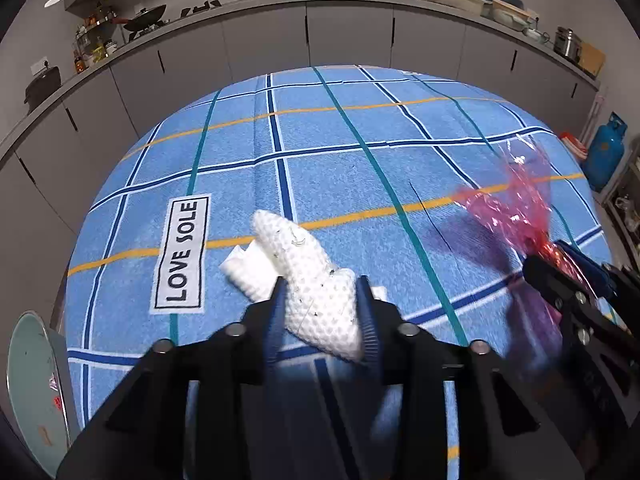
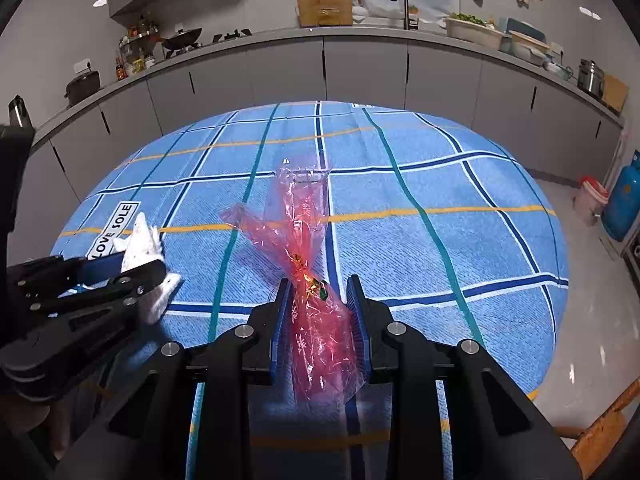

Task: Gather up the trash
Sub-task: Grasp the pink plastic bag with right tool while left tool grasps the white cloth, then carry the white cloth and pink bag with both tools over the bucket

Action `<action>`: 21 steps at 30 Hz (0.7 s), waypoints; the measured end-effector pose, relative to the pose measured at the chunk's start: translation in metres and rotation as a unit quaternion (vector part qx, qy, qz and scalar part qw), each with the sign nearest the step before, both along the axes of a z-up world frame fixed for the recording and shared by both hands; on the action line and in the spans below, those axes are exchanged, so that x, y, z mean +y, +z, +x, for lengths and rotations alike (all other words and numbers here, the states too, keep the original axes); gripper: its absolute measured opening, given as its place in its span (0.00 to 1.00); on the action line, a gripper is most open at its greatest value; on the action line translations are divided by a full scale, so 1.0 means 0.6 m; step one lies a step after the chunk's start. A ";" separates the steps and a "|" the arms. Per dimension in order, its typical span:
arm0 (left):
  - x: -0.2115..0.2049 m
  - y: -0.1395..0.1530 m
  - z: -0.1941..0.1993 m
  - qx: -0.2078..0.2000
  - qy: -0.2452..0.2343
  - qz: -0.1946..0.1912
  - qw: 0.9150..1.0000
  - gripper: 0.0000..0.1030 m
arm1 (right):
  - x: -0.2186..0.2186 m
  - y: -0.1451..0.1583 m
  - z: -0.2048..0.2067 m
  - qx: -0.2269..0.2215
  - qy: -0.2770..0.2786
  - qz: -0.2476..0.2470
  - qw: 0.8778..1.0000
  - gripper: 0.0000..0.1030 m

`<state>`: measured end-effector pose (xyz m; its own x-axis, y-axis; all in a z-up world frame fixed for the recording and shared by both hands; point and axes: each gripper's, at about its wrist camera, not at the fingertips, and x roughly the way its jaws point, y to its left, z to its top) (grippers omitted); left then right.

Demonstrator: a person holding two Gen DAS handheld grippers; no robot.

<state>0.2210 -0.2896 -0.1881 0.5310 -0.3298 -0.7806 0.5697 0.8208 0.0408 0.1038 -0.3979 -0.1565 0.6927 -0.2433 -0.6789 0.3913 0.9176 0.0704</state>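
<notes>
My left gripper (image 1: 320, 292) is shut on a white foam fruit net (image 1: 308, 276) and holds it above the round table with the blue checked cloth (image 1: 320, 140). The net also shows in the right wrist view (image 2: 142, 242), held in the left gripper (image 2: 160, 270). My right gripper (image 2: 318, 284) is shut on a pink cellophane wrapper (image 2: 304, 232) tied with a gold twist, its open end pointing away from me. In the left wrist view the wrapper (image 1: 516, 208) is blurred, and the right gripper (image 1: 556, 258) holds it at the right edge.
A pale green plate (image 1: 28, 384) sits off the table's left edge. Grey kitchen cabinets and a cluttered counter (image 2: 360, 36) run behind the table. A blue gas cylinder (image 2: 624, 200) and a small bin (image 2: 590, 198) stand on the floor at right. A wooden chair (image 2: 600, 432) is at lower right.
</notes>
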 end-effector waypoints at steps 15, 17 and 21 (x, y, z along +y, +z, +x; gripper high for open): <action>0.110 0.070 -0.036 -0.063 0.044 -0.011 0.997 0.26 | 0.058 0.048 -0.009 -0.045 0.041 0.003 0.998 0.28; 0.125 0.077 -0.042 -0.068 0.052 -0.013 0.996 0.26 | 0.067 0.055 -0.009 -0.049 0.048 0.001 0.998 0.28; 0.149 0.091 -0.047 -0.078 0.065 -0.016 0.995 0.26 | 0.090 0.070 -0.006 -0.058 0.064 -0.001 0.996 0.28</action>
